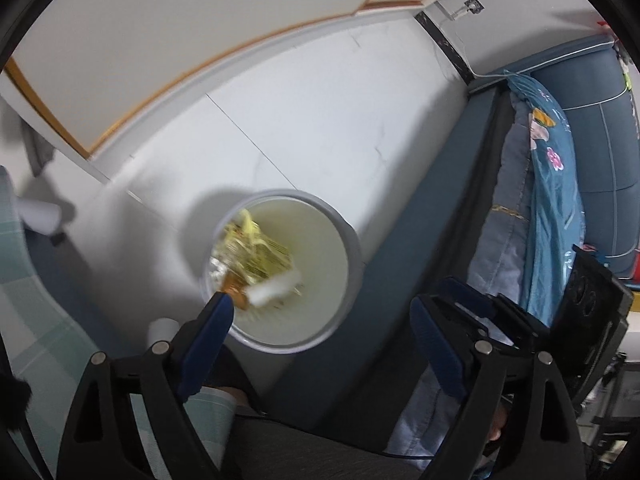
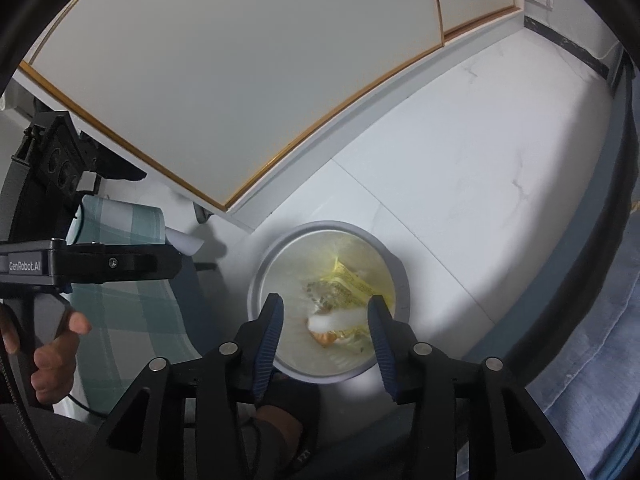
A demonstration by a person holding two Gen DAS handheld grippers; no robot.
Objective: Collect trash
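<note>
A round grey waste bin (image 1: pixel 352 240) stands on the white floor, seen from above. Inside lie a crumpled yellow wrapper (image 1: pixel 256 252), a white tissue (image 1: pixel 276 290) and an orange scrap (image 1: pixel 238 298), all blurred. My left gripper (image 1: pixel 320 320) is open and empty above the bin's near right side. In the right wrist view the bin (image 2: pixel 256 280) holds the same yellow wrapper (image 2: pixel 352 282) and white tissue (image 2: pixel 340 320). My right gripper (image 2: pixel 326 320) is open and empty directly over the bin. The left gripper's body (image 2: pixel 60 264) shows at left.
A blue sofa (image 1: pixel 600 140) with a floral blue quilt (image 1: pixel 556 200) is to the right of the bin. A white cabinet with gold trim (image 2: pixel 240 80) stands behind. A green checked cloth (image 2: pixel 132 300) hangs to the left.
</note>
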